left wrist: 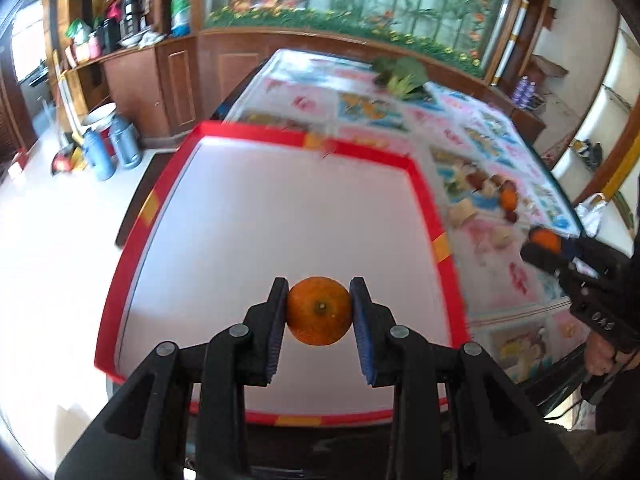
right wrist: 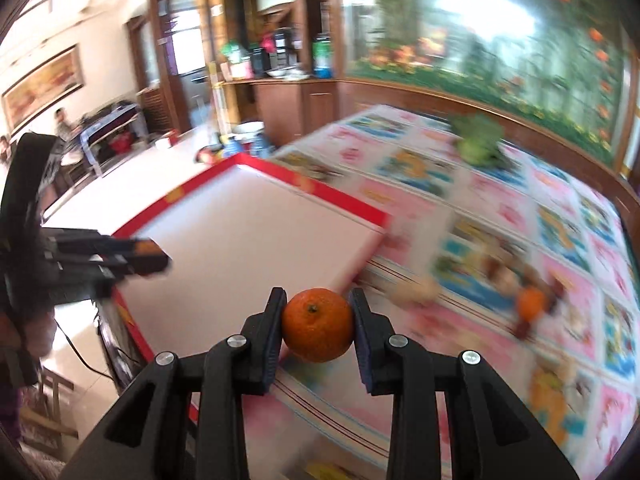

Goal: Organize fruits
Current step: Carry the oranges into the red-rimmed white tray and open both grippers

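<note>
Clamped orange (left wrist: pixel 319 311); motion-blurred fruit pile (left wrist: pixel 494 194) beyond red tray (left wrist: pixel 426 200).

Table (left wrist: pixel 472 128) covered by a patterned cloth (left wrist: pixel 360 108) of pink and blue picture squares, extending from near edge to far wall. On the left portion, a shallow tray (left wrist: pixel 424 200) with red rim, yellow marks and white floor, lying flat on the cloth. Just right of the tray, a blurred cluster of small fruits (left wrist: pixel 486 192), brown, tan and dark red, including one orange (left wrist: pixel 509 199); individual kinds not distinguishable. At the far end, a bunch of leafy greens (left wrist: pixel 402 74), well apart from the cluster. Same arrangement in the right view: tray (right wrist: pixel 320 194), cloth (right wrist: pixel 568 224), fruit cluster (right wrist: pixel 516 280), greens (right wrist: pixel 480 140).
</note>
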`<state>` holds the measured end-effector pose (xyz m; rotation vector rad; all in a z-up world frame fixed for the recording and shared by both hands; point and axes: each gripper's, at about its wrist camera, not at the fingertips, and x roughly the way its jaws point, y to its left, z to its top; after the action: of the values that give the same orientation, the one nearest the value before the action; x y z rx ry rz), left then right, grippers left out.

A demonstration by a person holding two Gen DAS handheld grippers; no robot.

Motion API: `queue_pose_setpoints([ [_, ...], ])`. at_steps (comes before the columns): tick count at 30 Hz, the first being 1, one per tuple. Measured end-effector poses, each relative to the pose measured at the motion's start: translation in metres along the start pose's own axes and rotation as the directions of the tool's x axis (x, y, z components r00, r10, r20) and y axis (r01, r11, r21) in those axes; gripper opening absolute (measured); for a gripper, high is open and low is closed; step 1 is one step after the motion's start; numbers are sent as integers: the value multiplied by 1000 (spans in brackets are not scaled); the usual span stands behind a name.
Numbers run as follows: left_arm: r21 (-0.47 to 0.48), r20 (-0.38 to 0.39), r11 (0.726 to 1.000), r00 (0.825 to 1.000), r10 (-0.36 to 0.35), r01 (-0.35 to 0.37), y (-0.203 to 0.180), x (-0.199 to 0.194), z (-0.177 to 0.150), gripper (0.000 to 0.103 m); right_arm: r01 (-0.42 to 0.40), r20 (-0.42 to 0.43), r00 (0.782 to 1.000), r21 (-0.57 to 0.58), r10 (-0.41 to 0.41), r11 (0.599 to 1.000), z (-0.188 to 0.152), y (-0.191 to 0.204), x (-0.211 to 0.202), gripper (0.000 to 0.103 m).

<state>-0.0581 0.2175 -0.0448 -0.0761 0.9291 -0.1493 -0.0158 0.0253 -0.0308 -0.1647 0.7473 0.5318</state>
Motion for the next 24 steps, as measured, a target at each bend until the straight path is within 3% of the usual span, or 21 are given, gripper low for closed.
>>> queue_pose_setpoints([
  [4, -20, -6, 1000, 1000, -9, 9, 7, -1, -11, 33, -60, -52, 997, -32, 58, 998, 10, 29, 37, 31],
  [13, -61, -33, 994, 995, 92, -94, 27, 11, -25, 33, -86, -214, 974, -32, 77, 996, 11, 50, 98, 33],
  [19, -73, -48, 989, 991, 124, -127, 30, 14, -25, 39, -73, -170, 984, -58, 62, 996, 17, 48, 75, 34],
  [21, -85, -36, 987, 990, 134, -136, 30, 9, -23, 59, -39, -123, 992, -80, 29, 996, 27, 39, 51, 34],
  [24, -87, 18, 985, 988, 151, -149, 26, -7, -19, 61, -24, 1, 1000, -66, 24, 998, 50, 15, -7, 34],
])
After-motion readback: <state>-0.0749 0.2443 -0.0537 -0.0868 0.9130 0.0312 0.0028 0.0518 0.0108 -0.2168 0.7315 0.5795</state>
